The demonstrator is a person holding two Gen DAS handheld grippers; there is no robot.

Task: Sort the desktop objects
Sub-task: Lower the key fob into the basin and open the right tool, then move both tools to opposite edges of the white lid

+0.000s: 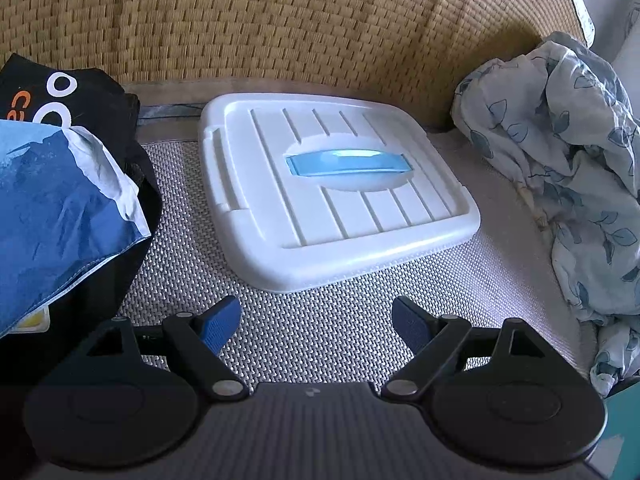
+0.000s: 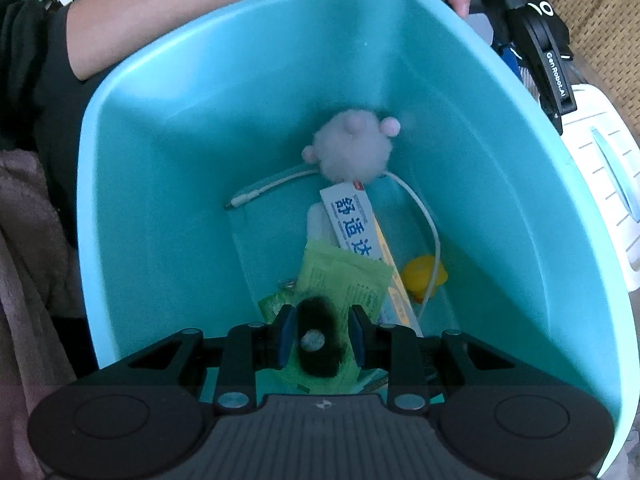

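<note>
Right wrist view: a small black object [image 2: 318, 338] was seen between the right gripper's [image 2: 319, 336] jaws, clamped or not could not be told, inside the teal bin [image 2: 160, 184]. The left gripper's [image 1: 316, 322] jaws were spread, empty; ahead was seen a white lid [image 1: 332, 196].

- A woven straw mat [image 1: 280, 20] in tan covers the far backrest, creased into broad vertical folds.
- Near it, a grey mesh seat mat [image 1: 312, 332] lies flat over a pale cushion [image 1: 508, 248].
- On the right a crumpled white cloth with blue leaf print [image 1: 568, 152] is heaped against the backrest.
- On the left a black bag with white and orange lettering [image 1: 36, 88] stands behind a blue-and-white plastic bag [image 1: 52, 208].
- Daylight falls from the far right, where a pale surface [image 1: 612, 20] shows.
</note>
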